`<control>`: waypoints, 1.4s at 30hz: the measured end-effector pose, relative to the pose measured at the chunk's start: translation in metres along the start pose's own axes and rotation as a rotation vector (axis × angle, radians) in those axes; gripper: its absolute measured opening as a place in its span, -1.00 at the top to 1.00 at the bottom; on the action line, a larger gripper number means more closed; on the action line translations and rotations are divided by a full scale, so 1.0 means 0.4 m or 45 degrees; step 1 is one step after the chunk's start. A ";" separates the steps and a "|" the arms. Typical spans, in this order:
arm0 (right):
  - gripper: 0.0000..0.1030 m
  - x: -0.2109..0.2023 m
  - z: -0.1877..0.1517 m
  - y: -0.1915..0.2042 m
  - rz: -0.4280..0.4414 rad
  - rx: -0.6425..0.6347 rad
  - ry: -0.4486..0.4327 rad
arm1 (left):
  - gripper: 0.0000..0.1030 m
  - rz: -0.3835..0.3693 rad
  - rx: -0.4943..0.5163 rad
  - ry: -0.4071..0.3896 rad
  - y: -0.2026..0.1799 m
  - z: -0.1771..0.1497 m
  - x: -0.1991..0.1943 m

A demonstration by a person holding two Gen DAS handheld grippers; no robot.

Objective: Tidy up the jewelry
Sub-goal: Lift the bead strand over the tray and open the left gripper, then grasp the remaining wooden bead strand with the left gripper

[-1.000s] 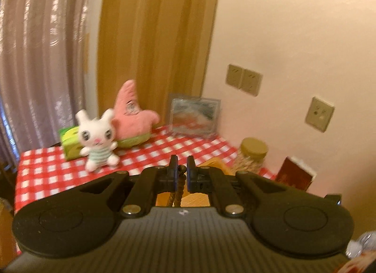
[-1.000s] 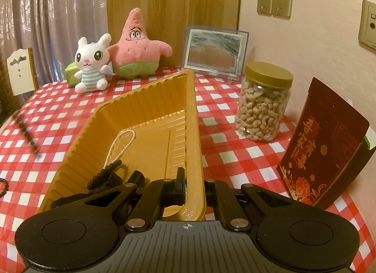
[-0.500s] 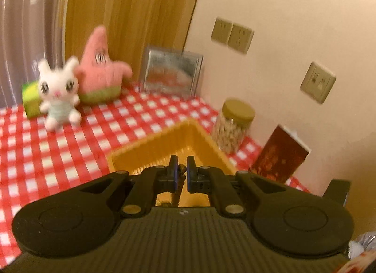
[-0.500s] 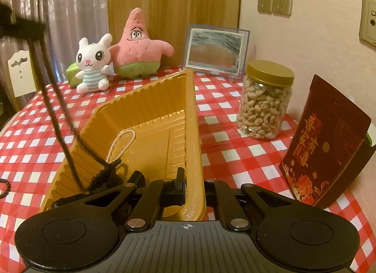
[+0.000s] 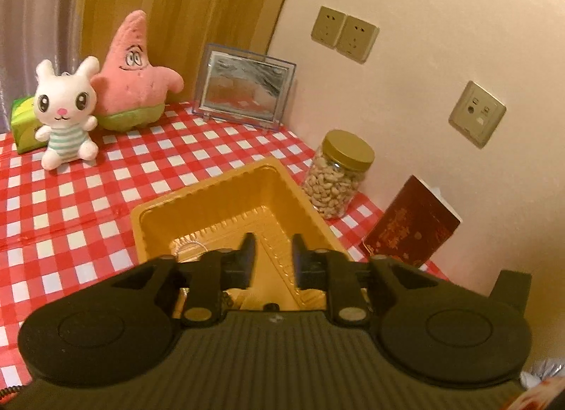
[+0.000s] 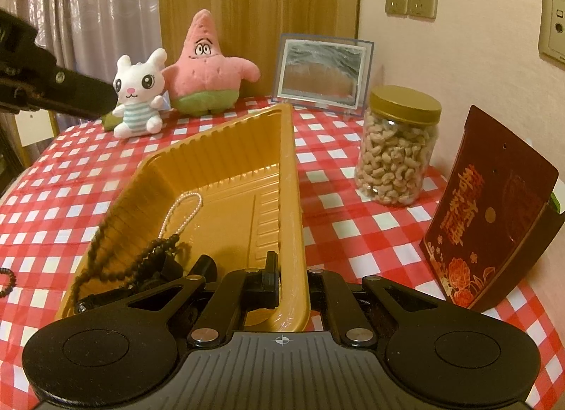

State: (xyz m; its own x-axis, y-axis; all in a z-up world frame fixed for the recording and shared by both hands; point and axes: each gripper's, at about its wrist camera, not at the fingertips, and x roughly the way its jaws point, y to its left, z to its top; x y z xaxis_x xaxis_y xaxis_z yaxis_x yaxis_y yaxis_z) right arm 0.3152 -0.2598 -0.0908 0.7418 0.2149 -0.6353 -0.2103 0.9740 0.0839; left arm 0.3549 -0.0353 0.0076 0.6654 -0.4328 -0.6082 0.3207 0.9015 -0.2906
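Dark beads (image 6: 148, 254) lie in the gold tray (image 6: 226, 149) as the left gripper (image 5: 270, 260) opens empty, the right gripper (image 6: 291, 284) pinches the tray's rim, and next comes fetching the bracelet (image 6: 6, 281) off the cloth.

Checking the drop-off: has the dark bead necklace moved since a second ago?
Yes. The dark bead necklace hung from the left gripper, left of the gold tray; now it lies inside the tray, below the pearl strand.

light: warm, dim indoor | focus: mostly sharp | edges: fisheye bending, dark corners | glare: faint tray (image 6: 226, 177) sheen
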 end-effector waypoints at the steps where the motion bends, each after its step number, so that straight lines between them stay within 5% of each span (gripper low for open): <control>1: 0.91 0.001 0.000 -0.001 0.001 0.001 0.001 | 0.61 0.007 -0.001 -0.004 0.003 0.001 -0.003; 8: 0.91 -0.001 0.000 0.000 0.003 0.000 0.002 | 0.57 0.075 -0.045 -0.003 0.039 -0.007 -0.031; 21: 0.91 -0.001 0.001 0.006 0.003 -0.015 0.002 | 0.42 0.358 -0.163 0.019 0.170 -0.107 -0.138; 35: 0.92 0.004 0.000 0.004 -0.003 -0.028 0.006 | 0.15 0.861 -0.369 0.098 0.407 -0.366 -0.397; 42: 0.92 0.004 -0.004 0.003 -0.006 -0.036 0.007 | 0.07 0.878 -0.424 0.176 0.432 -0.473 -0.408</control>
State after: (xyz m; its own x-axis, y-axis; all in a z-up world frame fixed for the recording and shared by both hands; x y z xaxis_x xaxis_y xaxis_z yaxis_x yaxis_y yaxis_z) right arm 0.3153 -0.2585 -0.0929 0.7393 0.2096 -0.6399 -0.2244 0.9727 0.0594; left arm 0.1743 0.1913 -0.0831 0.5441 0.2104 -0.8122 -0.3693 0.9293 -0.0067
